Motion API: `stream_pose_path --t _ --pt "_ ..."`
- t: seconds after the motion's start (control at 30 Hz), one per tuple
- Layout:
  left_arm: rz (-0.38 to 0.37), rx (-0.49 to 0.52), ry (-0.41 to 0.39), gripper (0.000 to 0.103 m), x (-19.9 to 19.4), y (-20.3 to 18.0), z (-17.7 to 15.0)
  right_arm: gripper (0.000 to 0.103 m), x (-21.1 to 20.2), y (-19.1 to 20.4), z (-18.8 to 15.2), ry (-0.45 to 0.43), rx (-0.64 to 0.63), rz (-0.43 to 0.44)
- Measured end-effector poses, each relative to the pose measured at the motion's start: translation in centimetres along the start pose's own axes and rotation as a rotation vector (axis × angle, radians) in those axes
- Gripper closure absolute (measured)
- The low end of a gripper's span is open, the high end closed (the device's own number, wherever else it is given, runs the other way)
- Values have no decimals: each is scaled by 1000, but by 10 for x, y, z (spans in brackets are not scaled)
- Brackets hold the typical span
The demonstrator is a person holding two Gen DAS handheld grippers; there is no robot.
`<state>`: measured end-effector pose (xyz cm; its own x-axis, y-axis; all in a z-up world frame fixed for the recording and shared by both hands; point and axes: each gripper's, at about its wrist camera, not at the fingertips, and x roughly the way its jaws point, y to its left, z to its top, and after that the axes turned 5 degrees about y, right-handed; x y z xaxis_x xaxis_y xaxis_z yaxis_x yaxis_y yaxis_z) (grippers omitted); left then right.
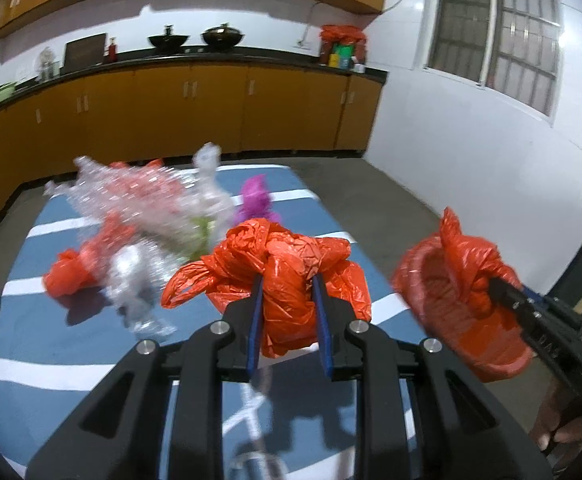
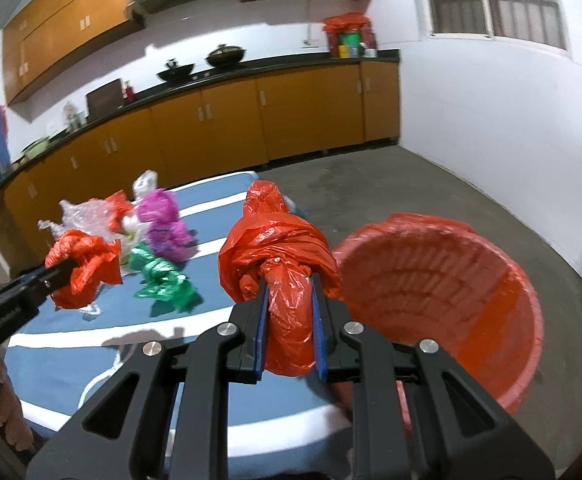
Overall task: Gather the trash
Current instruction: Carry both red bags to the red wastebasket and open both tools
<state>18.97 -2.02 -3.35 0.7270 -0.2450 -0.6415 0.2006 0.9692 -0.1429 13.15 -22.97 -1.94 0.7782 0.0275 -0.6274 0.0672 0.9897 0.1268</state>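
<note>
Left wrist view is showing the left claw (image 1: 287, 284) pinching a crumpled orange plastic bag (image 1: 287, 264), lifted clear of the blue-and-white striped worktop (image 1: 31, 320). To its right the right claw (image 1: 495, 286) is pinching a second orange bag (image 1: 463, 256), which is hanging in front of the red bin (image 1: 487, 344).

In the right wrist view the right claw (image 2: 289, 284) is squeezing its orange bag (image 2: 279, 248) between the blue pads, and the red bin (image 2: 503, 300) is sitting open just to the right of and below the claw, on the floor beside the worktop. The left claw (image 2: 65, 268) is coming in from the far left with its own bag (image 2: 83, 268).

Judging by this, the carry step is under way: both loads are lifted and heading for the bin. The next move calls for swinging each claw rightward over the bin's mouth before spreading the jaws, the right one first since it is nearer.

Count: two claws, two held orange bags, one bin. Remaining beyond the claws: one green bag (image 2: 163, 280), one purple bag (image 2: 163, 224), a clear crinkled plastic heap (image 1: 143, 204) and another orange bag (image 1: 75, 272).
</note>
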Motion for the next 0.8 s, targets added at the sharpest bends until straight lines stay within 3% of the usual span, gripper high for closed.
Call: stream_pose_path --t 0.47,0.8 --pt "-162 125 22 79 19 -90 12 84 -31 -78 -3 -47 182 -137" --pt "-264 200 42 79 37 -142 15 84 -33 -110 -2 -48 261 -165"
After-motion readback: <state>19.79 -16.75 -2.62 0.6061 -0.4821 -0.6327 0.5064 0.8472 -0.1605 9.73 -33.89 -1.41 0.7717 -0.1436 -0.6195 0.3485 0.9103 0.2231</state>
